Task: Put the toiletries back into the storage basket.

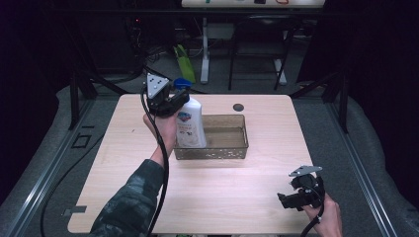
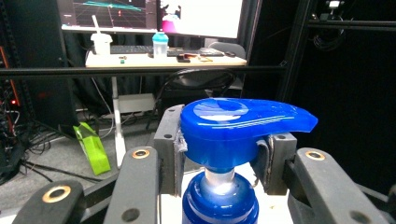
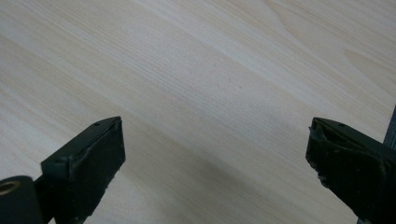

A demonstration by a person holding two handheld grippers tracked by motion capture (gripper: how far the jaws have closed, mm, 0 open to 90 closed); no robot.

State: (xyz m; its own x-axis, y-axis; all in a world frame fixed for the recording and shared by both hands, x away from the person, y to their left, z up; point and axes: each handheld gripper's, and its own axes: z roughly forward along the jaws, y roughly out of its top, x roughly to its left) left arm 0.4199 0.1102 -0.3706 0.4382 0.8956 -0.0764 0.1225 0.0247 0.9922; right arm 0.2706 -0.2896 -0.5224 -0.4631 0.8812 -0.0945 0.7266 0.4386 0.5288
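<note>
A white pump bottle [image 1: 190,126] with a blue pump head [image 2: 233,125] stands upright at the left end of a clear, shallow basket [image 1: 244,144] at the middle of the table. I cannot tell whether its base rests on the basket floor. My left gripper [image 1: 179,97] is shut on the bottle's top, its pads [image 2: 171,140] pressing either side of the blue pump and neck. My left gripper [image 2: 223,156] points level toward the far side of the room. My right gripper [image 1: 283,200] hovers low over the front right of the table, and my right gripper [image 3: 215,158] is open over bare wood.
The light wooden table [image 1: 222,197] has a dark round hole [image 1: 238,107] behind the basket. Beyond the far edge stand desk legs [image 1: 204,54] and a green object [image 1: 184,61] on the floor. Black frame bars flank the table on both sides.
</note>
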